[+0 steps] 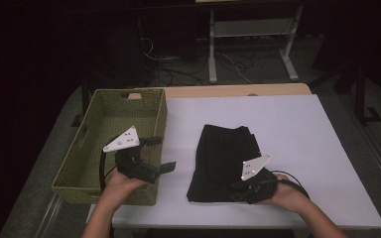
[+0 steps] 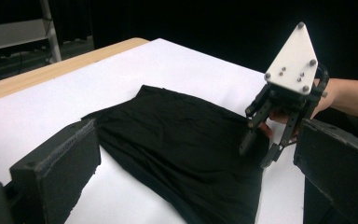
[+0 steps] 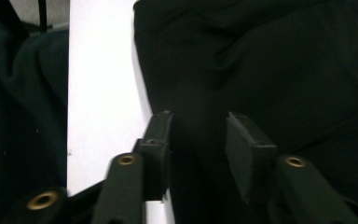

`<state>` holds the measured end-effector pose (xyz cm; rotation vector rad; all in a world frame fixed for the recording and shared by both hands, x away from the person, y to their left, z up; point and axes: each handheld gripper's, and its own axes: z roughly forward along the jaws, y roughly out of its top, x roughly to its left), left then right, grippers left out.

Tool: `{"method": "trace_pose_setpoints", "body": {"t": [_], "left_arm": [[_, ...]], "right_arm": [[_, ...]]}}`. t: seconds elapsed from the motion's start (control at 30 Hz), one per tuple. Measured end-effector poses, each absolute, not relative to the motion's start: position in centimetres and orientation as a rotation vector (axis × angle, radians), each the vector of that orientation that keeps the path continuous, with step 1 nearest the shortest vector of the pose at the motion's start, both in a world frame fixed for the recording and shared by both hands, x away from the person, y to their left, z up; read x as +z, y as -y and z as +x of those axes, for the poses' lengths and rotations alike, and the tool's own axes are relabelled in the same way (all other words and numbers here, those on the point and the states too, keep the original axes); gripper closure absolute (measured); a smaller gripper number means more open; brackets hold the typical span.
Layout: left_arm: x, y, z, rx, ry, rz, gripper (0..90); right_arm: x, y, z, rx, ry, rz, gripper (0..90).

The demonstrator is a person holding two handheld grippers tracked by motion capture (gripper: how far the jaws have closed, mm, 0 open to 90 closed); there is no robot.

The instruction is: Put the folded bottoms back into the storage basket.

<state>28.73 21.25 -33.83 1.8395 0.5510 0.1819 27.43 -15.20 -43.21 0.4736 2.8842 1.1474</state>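
Note:
A folded black cloth point(image 1: 223, 153) lies on the white table point(image 1: 287, 129), to the right of a green woven basket point(image 1: 159, 116). My left gripper point(image 1: 162, 153) hovers over the basket's near right corner, jaws wide open and pointing toward the cloth. My right gripper point(image 1: 238, 188) is at the cloth's near right corner. In the left gripper view the cloth point(image 2: 177, 135) lies between my own open jaws point(image 2: 195, 128), and the right gripper point(image 2: 256, 154) tips down onto the cloth's edge. In the right gripper view the jaws point(image 3: 198, 140) stand open just over the cloth point(image 3: 284, 70).
The basket has hand slots in its walls and looks empty inside. A wooden strip point(image 1: 238, 90) runs along the table's far edge. Beyond it stand a white metal frame point(image 1: 250, 34) and floor cables point(image 1: 178, 64). Bare table point(image 3: 102, 84) lies beside the cloth.

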Motion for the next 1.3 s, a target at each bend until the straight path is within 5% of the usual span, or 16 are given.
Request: {"method": "trace_pose_setpoints", "body": {"t": [0.13, 0.47, 0.93, 1.3], "left_arm": [[-33.8, -21.3, 28.7, 0.181, -0.550, 1.840, 0.5], [-33.8, -21.2, 28.8, 0.180, -0.549, 1.842, 0.5], [-33.8, -21.2, 28.8, 0.182, -0.551, 1.842, 0.5], [-33.8, -21.2, 28.8, 0.181, -0.551, 1.841, 0.5]], "right_arm": [[-42.6, 16.0, 27.3, 1.201, -2.818, 0.557, 39.0], [-41.9, 18.2, 27.1, 1.261, -2.633, 0.732, 17.1], [-42.3, 21.1, 26.2, 1.220, -2.539, 0.875, 2.7], [-43.0, 22.5, 25.3, 1.191, -2.531, 0.924, 0.2]]}}
